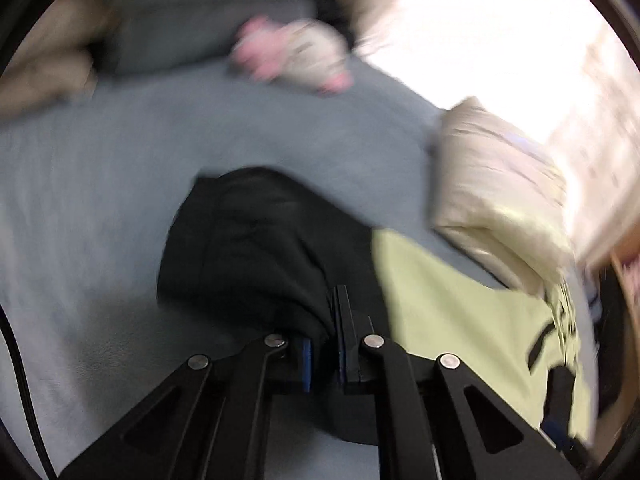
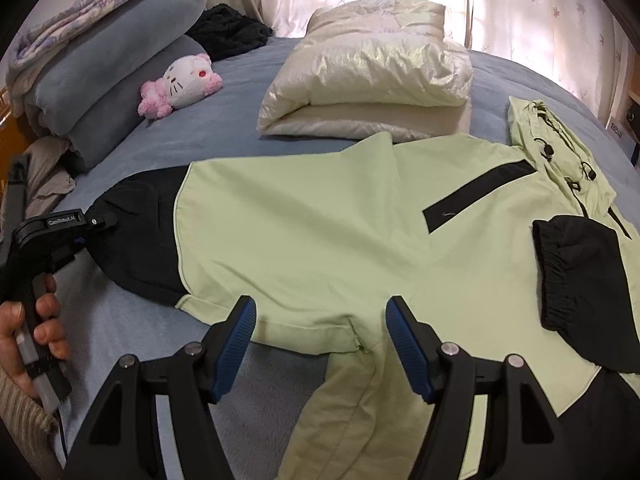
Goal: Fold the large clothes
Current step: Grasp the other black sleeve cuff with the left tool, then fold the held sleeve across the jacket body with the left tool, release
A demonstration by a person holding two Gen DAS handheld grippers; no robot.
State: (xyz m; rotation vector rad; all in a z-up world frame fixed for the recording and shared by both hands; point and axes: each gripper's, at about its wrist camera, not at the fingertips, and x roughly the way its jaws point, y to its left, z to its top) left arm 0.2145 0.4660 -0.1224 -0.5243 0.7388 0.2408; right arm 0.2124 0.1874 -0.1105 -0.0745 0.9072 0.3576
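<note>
Gripping the black hem of the jacket (image 2: pixel 304 232), the left gripper (image 1: pixel 326 320) has its fingers pinched tight on a bunch of dark fabric; left wrist view is motion-blurred, but the cloth clearly sits between the blue pads (image 1: pixel 306 360). In the right wrist view that same gripper sits at the far left, clamped on the black hem edge, with a hand (image 2: pixel 36 332) wrapped around its handle.

Right gripper (image 2: pixel 320 332) hovers over the near edge of the jacket, fingers spread apart, nothing between them. Pale green cloth lies below the gap; can't tell if the tips touch it.

Jacket is light green with black panels, spread flat across the blue bedspread (image 2: pixel 248 76), hem to the left, hood (image 2: pixel 552 148) to the right. One sleeve with a black elastic cuff (image 2: pixel 576 276) is folded over the chest at right. The other sleeve runs toward the near edge, under the right gripper.

Around it:
- folded cream puffer jacket (image 2: pixel 368 60) just beyond the green one, touching its far edge
- pink-and-white plush toy (image 2: pixel 184 80) far left, against a stack of folded blue blankets (image 2: pixel 120 60)
- dark knit item (image 2: pixel 228 28) behind the plush
- leaf-print curtains (image 2: pixel 520 0) along the far side, backlit
</note>
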